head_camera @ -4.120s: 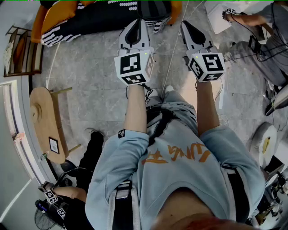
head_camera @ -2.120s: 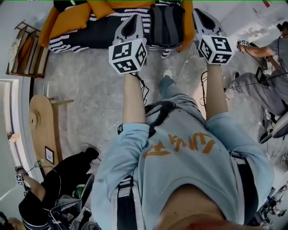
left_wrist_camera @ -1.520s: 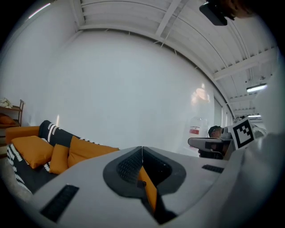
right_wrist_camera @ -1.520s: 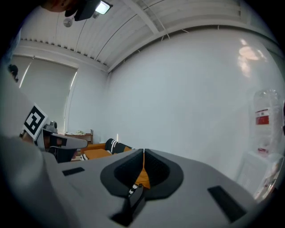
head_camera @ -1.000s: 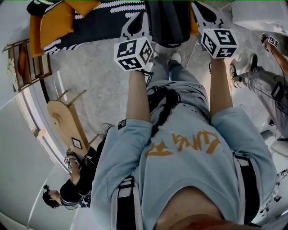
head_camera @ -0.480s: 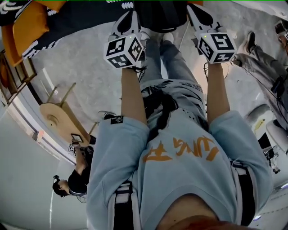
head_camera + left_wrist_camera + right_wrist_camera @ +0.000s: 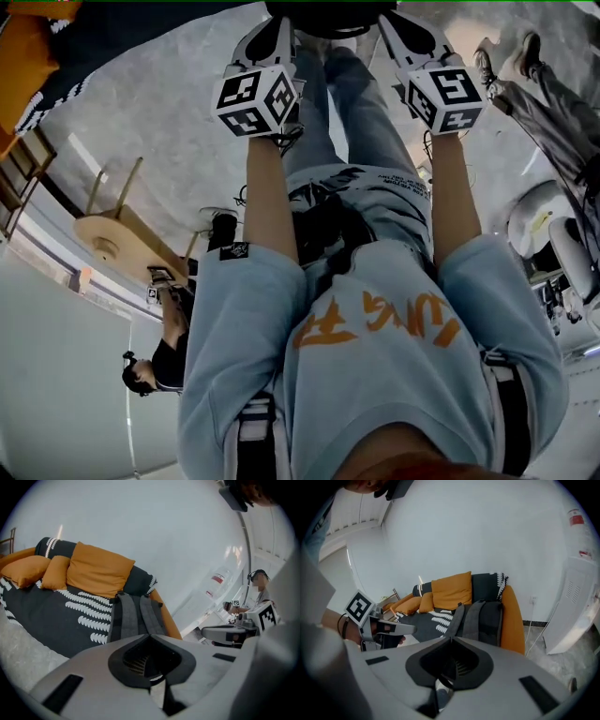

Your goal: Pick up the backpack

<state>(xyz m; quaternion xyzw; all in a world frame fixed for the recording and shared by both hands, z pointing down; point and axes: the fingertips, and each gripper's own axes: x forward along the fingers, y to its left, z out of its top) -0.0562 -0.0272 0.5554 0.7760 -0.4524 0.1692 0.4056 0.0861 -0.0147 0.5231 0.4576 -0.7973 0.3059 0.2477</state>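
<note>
Left hand-held gripper (image 7: 150, 636) opposite backpack (image 7: 133, 616)

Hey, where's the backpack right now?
In the right gripper view the grey backpack stands on the sofa, against its orange armrest, right of the orange cushion.

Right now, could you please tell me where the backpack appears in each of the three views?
Head view: backpack cut off at the top edge, centre.
Left gripper view: backpack at centre, just above the jaws.
Right gripper view: backpack slightly right of centre, above the jaws.
Shared landmark: orange cushions, left of the backpack in every view.
</note>
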